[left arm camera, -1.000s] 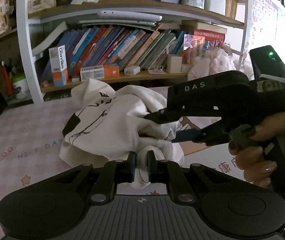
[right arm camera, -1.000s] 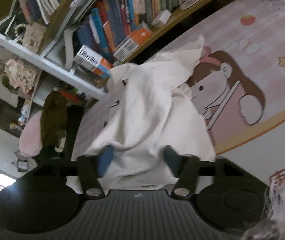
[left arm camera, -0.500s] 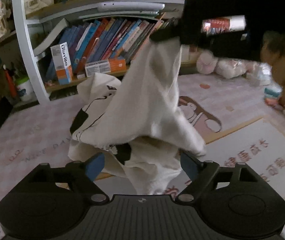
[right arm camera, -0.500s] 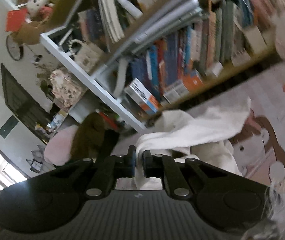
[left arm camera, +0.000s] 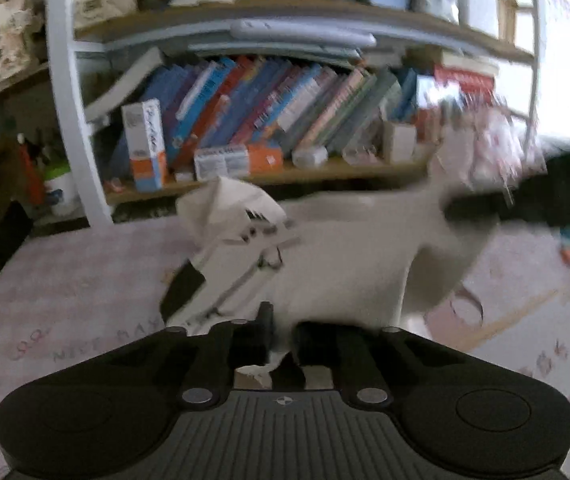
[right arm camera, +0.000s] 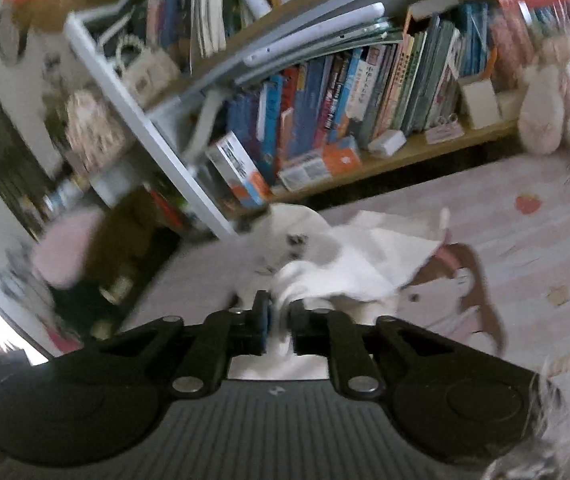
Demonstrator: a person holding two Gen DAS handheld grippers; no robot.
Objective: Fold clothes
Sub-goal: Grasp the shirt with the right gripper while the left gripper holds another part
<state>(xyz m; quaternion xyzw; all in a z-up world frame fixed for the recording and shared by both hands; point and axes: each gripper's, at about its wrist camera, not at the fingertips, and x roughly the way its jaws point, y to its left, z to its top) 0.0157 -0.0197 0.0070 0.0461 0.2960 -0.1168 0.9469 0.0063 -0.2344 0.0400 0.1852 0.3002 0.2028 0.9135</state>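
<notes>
White cotton garment with a black print (left arm camera: 337, 264) hangs stretched between the two grippers above the pink patterned mat (left arm camera: 65, 292), part of it still bunched on the mat in front of the bookshelf (right arm camera: 325, 120). Left gripper (left arm camera: 283, 344) has its jaws pressed together on a fold of the cloth's near edge. Right gripper (right arm camera: 279, 320) has cloth between its jaws, which are opening, so its hold looks uncertain. Judging by this, the step in hand is lifting and spreading the garment to find its shape before any fold. Next, the right gripper likely needs a firm pinch on an edge, then both should draw apart and lay it flat.
</notes>
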